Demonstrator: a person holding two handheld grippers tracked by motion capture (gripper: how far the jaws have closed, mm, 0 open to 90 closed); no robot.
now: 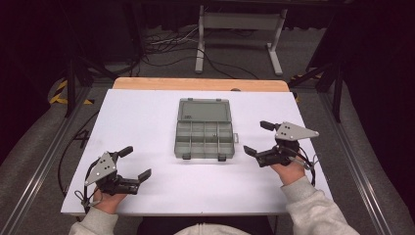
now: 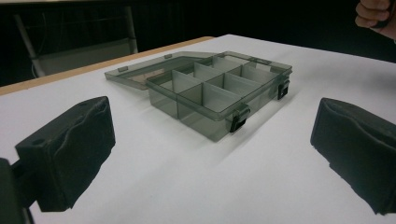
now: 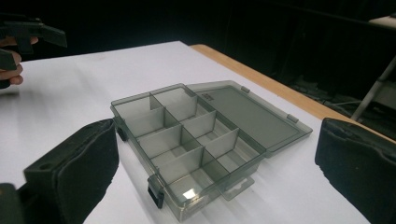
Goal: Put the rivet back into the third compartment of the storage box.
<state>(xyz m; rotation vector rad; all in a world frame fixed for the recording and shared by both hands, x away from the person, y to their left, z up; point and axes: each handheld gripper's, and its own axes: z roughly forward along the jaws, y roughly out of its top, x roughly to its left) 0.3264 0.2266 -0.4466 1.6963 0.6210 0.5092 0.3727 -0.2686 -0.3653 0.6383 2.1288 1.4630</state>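
Note:
A smoky grey see-through compartment box (image 1: 204, 139) lies in the middle of the white table (image 1: 147, 117). Its lid (image 1: 204, 110) is swung back flat on the far side, and the divided cells look empty. My left gripper (image 1: 137, 162) rests near the front left of the table, open, its jaws pointing toward the box with nothing between them. My right gripper (image 1: 256, 137) sits just right of the box, open and empty. The left gripper view has the box (image 2: 219, 88) ahead, beyond wide-apart pads (image 2: 70, 149). In the right gripper view the box (image 3: 187, 140) lies close between the pads (image 3: 74, 172).
A wooden strip (image 1: 200, 84) runs along the table's far edge. Behind it stand a white metal frame (image 1: 240, 22) and loose cables (image 1: 166, 44) on the floor. Dark stands flank the table. Two black latches (image 1: 222, 157) hang on the box's near side.

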